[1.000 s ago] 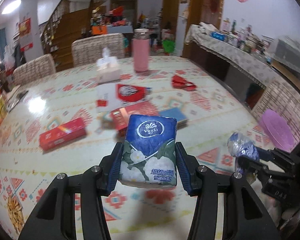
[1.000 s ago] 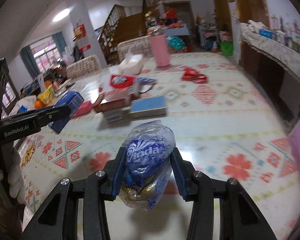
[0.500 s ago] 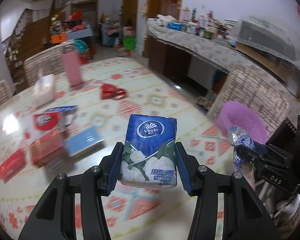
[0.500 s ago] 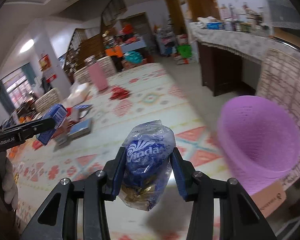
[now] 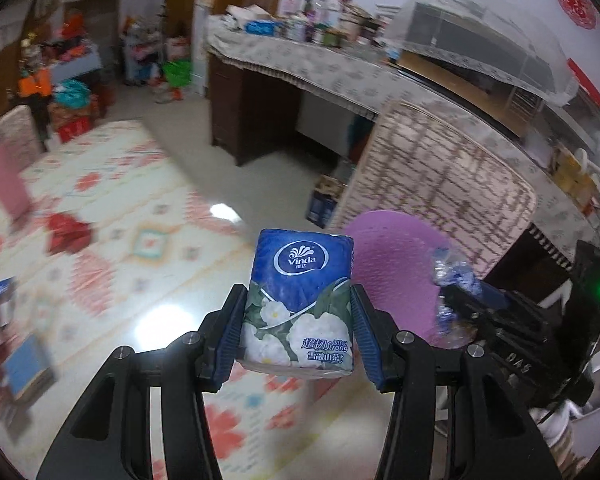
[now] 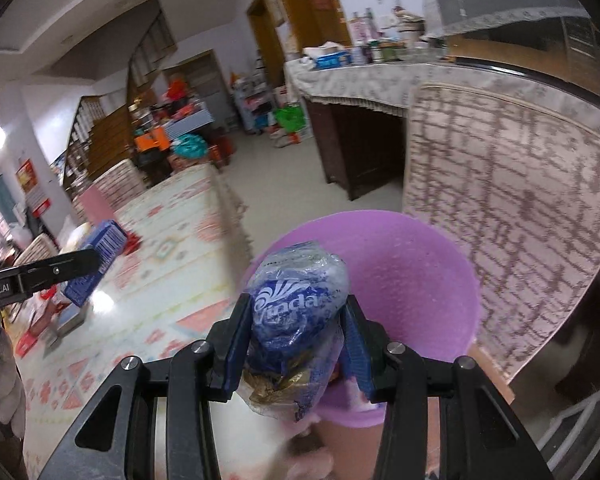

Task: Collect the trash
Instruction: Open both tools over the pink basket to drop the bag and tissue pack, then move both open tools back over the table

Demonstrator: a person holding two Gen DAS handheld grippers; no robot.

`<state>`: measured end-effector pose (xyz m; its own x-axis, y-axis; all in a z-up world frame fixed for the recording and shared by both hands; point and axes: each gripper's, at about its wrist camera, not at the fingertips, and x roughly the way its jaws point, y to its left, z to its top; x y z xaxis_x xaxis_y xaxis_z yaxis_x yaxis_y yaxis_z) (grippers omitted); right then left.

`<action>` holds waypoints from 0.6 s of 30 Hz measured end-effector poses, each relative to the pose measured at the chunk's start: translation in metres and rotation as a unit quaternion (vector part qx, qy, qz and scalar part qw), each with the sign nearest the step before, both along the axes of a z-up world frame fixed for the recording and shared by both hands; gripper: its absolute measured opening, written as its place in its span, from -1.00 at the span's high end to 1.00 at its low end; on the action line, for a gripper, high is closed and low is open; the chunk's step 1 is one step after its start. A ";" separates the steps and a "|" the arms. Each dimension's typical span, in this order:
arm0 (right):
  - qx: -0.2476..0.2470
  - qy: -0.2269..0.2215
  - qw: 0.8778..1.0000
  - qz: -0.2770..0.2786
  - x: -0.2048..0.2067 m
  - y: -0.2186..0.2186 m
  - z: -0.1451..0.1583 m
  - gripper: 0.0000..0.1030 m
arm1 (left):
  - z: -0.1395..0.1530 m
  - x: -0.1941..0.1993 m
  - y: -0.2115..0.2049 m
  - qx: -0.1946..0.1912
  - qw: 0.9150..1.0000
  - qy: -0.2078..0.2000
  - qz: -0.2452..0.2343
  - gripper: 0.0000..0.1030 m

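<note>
Where patterned tablecloth [image 5: 112,256] ends, purple bin [image 6: 412,276] beside woven chair [image 6: 520,208]

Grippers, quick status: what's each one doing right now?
Left gripper: shut on the Vinda tissue pack.
Right gripper: shut on the crumpled Vinda wrapper, at the purple bin.

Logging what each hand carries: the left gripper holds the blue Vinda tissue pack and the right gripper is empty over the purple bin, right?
Not quite. The right gripper isn't empty: the right wrist view shows its jaws shut on a crumpled Vinda wrapper over the purple bin.
</note>
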<state>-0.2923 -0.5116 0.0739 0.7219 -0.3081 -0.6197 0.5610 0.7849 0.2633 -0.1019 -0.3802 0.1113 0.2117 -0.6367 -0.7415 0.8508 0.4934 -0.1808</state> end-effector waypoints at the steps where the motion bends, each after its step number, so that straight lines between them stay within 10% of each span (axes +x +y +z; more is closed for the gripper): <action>1: 0.001 0.001 1.000 -0.005 0.000 -0.007 -0.001 0.06 | -0.002 0.000 -0.014 0.000 1.000 0.008 -0.008 0.03; 9: -0.001 0.013 1.000 -0.027 0.012 -0.041 -0.008 -0.07 | -0.007 -0.002 -0.076 -0.022 0.997 0.050 -0.046 -0.18; 18: 0.001 0.006 0.999 -0.043 0.010 -0.043 -0.009 -0.27 | -0.002 -0.003 -0.046 -0.027 0.999 0.029 -0.025 -0.41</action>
